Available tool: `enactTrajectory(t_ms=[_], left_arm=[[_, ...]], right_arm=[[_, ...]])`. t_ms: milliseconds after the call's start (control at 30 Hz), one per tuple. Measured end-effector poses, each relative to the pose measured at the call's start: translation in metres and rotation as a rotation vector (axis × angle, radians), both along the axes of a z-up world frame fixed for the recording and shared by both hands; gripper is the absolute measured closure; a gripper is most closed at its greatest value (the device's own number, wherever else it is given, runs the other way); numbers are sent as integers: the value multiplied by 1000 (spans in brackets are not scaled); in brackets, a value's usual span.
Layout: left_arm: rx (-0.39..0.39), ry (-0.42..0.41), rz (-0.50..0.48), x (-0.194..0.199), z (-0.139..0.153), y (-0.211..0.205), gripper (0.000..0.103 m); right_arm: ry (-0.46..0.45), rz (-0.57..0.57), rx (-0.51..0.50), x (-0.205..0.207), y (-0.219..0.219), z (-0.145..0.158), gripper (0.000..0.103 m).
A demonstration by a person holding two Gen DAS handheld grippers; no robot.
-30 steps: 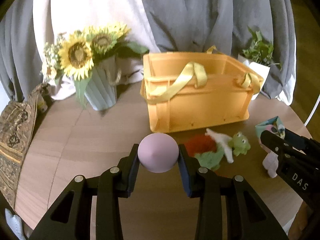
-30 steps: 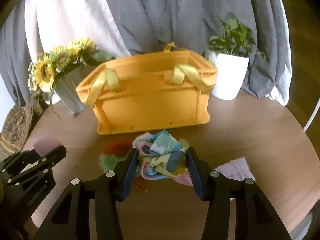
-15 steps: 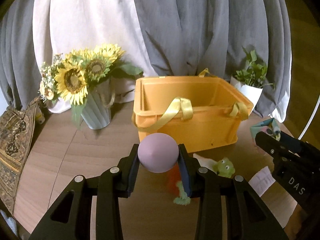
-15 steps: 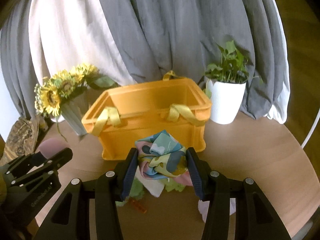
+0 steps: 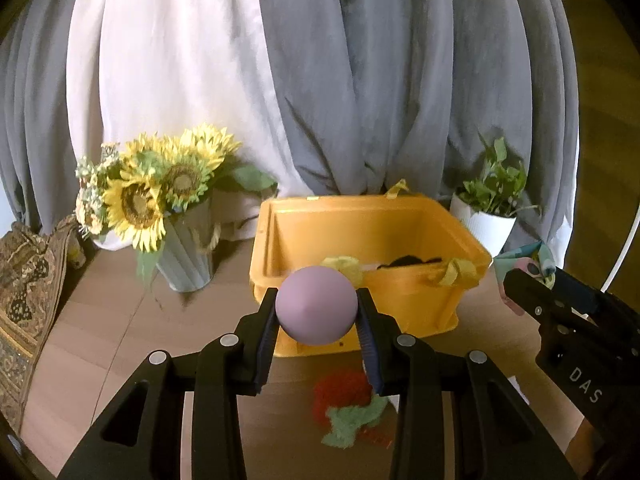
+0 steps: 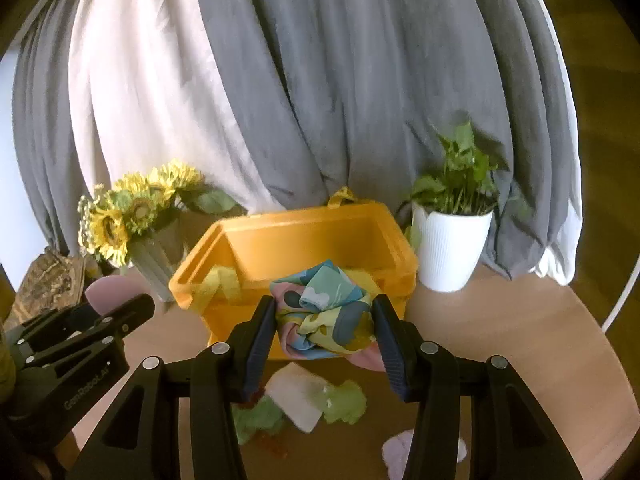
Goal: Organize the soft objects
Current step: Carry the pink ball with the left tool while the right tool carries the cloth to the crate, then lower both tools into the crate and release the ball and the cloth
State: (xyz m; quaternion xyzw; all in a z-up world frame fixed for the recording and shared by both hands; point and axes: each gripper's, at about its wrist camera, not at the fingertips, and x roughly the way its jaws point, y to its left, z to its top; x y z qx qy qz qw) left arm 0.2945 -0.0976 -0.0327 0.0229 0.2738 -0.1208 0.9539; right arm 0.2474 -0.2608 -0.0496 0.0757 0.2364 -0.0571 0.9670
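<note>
Pink ball (image 5: 316,305), patterned cloth (image 6: 326,312) above crate (image 5: 400,216)

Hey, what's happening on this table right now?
A person is tidying soft things with two handheld grippers. The left gripper is shut on a purple ball, and the right gripper is shut on a bunched colourful cloth. Both are held up in front of the open yellow crate. A green plush toy and a few other soft pieces lie on the table below.
</note>
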Motion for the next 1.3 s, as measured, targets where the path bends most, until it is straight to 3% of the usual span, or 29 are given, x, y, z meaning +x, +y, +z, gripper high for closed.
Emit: enactTrajectory(t_ms=[667,1300], left_arm=[[-10,-99,-6,41,29,-24,66],[30,-79,31,116,14,-32,66]], right_arm=[[-126,-4,-24,34,-23,31,53],[-78,42,-36,119,-25,22,53]])
